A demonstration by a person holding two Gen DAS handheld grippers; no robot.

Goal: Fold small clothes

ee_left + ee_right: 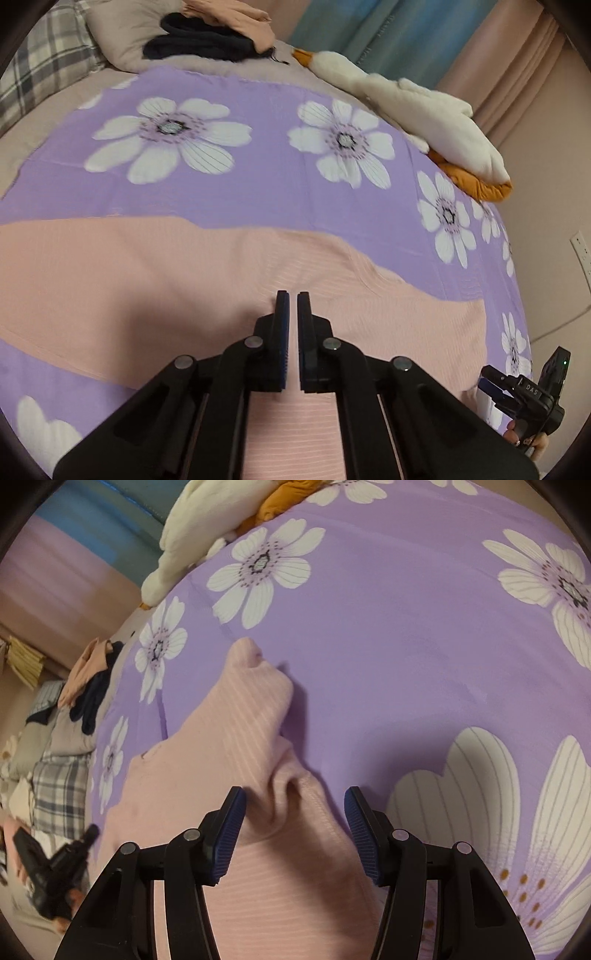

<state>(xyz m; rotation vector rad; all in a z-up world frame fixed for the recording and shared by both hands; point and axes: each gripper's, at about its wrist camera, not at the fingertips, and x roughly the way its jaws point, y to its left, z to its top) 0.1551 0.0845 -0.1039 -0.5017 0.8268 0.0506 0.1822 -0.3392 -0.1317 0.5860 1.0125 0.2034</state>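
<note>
A pink ribbed garment (207, 280) lies spread on the purple flowered bedsheet (266, 177). My left gripper (293, 297) hovers over its middle with the jaws nearly together and nothing visibly between them. In the right wrist view the same garment (236, 746) shows a bunched edge and a sleeve that reaches away from me. My right gripper (293, 797) is open, and its fingers straddle that raised fold. The right gripper also shows in the left wrist view (524, 398) at the lower right, and the left gripper shows in the right wrist view (55, 867) at the lower left.
A white and orange plush goose (417, 110) lies along the far right edge of the bed. A pile of dark and peach clothes (218, 33) sits on a beige pillow at the head, beside plaid bedding (40, 74). Curtains and a wall stand beyond.
</note>
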